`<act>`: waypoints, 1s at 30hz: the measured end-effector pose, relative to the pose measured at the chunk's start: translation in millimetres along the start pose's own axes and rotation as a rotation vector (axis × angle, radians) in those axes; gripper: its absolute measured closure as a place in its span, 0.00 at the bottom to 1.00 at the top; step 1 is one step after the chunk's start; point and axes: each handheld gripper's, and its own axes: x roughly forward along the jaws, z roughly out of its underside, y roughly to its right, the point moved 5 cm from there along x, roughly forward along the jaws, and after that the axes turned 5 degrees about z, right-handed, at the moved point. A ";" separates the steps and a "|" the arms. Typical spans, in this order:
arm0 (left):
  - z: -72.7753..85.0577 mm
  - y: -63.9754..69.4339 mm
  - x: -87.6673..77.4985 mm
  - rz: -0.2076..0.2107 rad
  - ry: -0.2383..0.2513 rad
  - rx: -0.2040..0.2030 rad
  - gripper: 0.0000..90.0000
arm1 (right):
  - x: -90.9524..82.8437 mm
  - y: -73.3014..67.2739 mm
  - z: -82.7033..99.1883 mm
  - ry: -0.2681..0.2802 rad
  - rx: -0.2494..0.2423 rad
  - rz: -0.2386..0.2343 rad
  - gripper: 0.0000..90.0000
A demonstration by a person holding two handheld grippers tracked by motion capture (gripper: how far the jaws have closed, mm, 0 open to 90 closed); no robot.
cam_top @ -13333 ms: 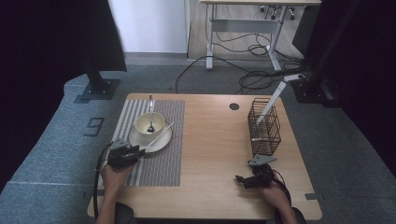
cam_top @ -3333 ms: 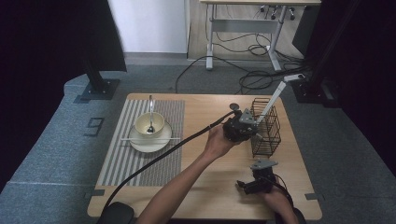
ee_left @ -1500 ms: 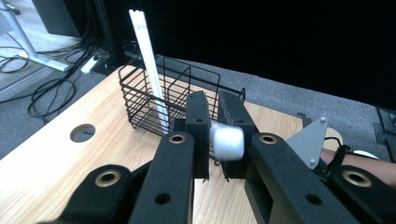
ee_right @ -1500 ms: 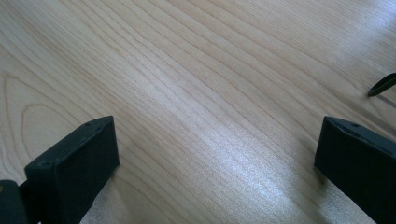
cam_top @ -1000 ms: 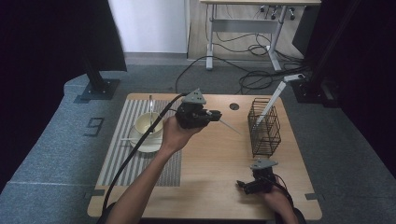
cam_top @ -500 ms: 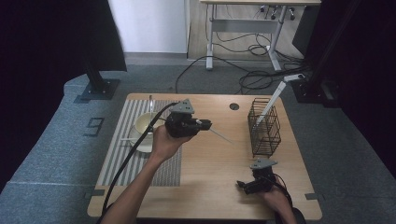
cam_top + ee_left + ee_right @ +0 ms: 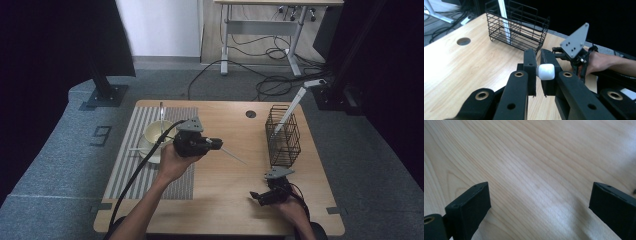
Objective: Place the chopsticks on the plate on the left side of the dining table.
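Clearly, a white utensil (image 7: 233,155) was clamped by the left gripper (image 7: 216,144), handle pointing to 4 o'clock, with the bowl (image 7: 152,135) lying at its 9 o'clock.

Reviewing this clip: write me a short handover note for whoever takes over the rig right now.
Left gripper: shut on a white utensil, held above the table just right of the striped mat.
Right gripper: open, resting on the table near its front edge, holding nothing.
Bowl sits on its saucer on the mat. Wire basket at the right holds another white utensil.
Done: one utensil is out of the basket.
Left: probably set it down by the bowl, then fetch the one in the basket.
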 end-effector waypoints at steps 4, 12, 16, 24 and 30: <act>7.0 2.0 2.8 0.013 -0.004 -0.003 0.93 | -0.5 -0.9 -4.5 0.005 -0.006 -0.018 0.03; 17.6 3.9 10.6 0.041 -0.011 -0.015 0.93 | -3.1 -7.7 -21.2 0.044 -0.037 -0.076 0.06; 21.1 5.8 15.5 0.054 -0.019 -0.014 0.93 | -0.9 -13.7 -32.0 0.050 -0.062 -0.103 0.06; 24.7 10.3 23.1 0.079 -0.033 -0.012 0.93 | 4.1 -21.9 -49.3 0.074 -0.095 -0.121 0.14; 25.4 12.6 24.3 0.101 -0.034 -0.013 0.93 | 9.1 -20.5 -55.3 0.084 -0.101 -0.134 0.32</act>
